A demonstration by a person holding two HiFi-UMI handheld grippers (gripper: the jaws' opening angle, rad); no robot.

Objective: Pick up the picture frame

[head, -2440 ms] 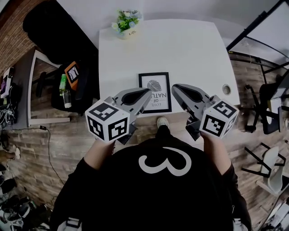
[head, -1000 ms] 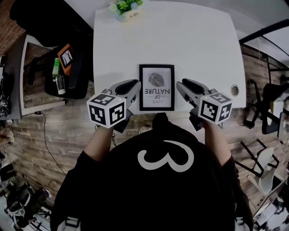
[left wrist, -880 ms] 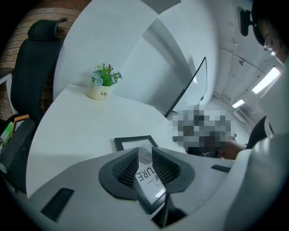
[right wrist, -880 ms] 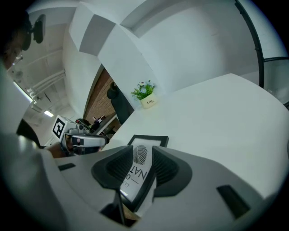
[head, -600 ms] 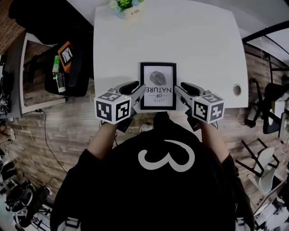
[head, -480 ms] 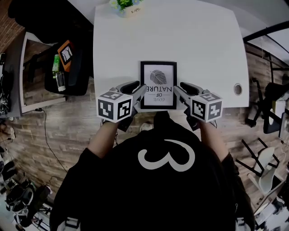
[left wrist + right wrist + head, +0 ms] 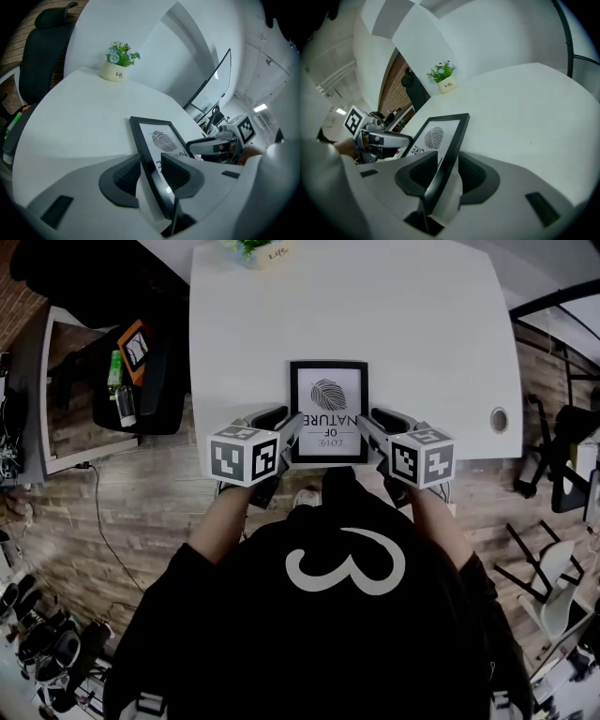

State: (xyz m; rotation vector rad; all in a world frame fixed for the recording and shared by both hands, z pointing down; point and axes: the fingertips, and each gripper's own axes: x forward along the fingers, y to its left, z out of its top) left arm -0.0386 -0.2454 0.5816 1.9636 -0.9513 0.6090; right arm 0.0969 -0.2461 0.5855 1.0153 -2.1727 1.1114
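The left gripper (image 7: pixel 284 425) straddles the left edge of the picture frame (image 7: pixel 328 412); its jaws have just been opening and stand wide, not clamping it; the frame lies on the white table (image 7: pixel 422 324), by the table's near edge; the right gripper (image 7: pixel 373 425) straddles the frame's right edge, its jaws likewise just opening, wide and unclamped; a flower pot (image 7: pixel 265 251) stands well beyond the frame.

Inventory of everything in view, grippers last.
white table: 1, white, centre
black picture frame with leaf print: 1, black and white, table's near edge
small white pot of blue flowers: 1, white, table's far left corner
round grey cable hole: 1, grey, table's right side
black office chair: 1, black, left of table
left gripper: 1, grey, fingers have just been opening, frame's left edge between them
right gripper: 1, grey, fingers open, frame's right edge between them
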